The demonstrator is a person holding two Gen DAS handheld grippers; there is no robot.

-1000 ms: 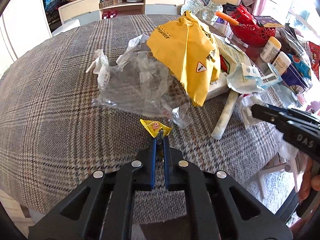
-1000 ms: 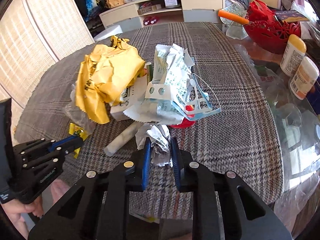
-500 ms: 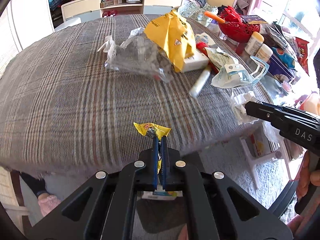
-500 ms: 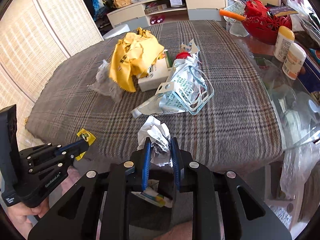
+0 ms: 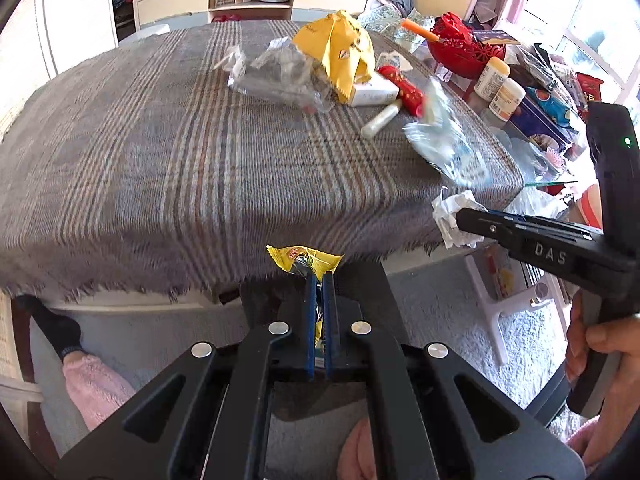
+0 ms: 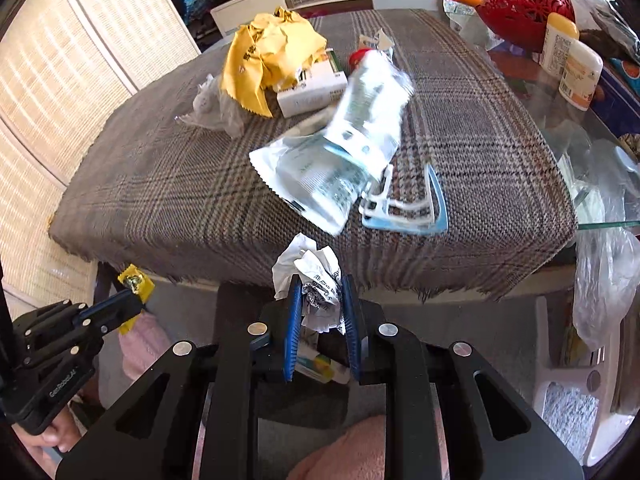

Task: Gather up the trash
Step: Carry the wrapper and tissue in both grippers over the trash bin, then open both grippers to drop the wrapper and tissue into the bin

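Note:
Just off the front edge of the plaid-covered table (image 5: 200, 152), my left gripper (image 5: 318, 280) is shut on a small yellow candy wrapper (image 5: 302, 258). My right gripper (image 6: 320, 284) is shut on a crumpled white paper (image 6: 316, 276), also past the edge. The right wrist view has the left gripper (image 6: 132, 300) at lower left with the yellow wrapper (image 6: 136, 282). More trash lies on the cloth: a yellow bag (image 5: 336, 52), clear plastic (image 5: 280, 76), a white box (image 5: 372, 94), a red wrapper (image 5: 404, 88), a white tube (image 5: 380, 120) and a pale blue packet (image 6: 340, 152).
A dark container (image 6: 320, 364) with packaging in it sits below the grippers. A red basket (image 5: 460, 48) and bottles (image 5: 500, 88) crowd the glass table's right side. A white stool (image 5: 512, 304) stands on the floor to the right. A person's socked foot (image 5: 56, 332) is at lower left.
Both grippers have drawn back from the trash pile to beyond the table's front edge, each keeping its piece. The pile now looks farther away.

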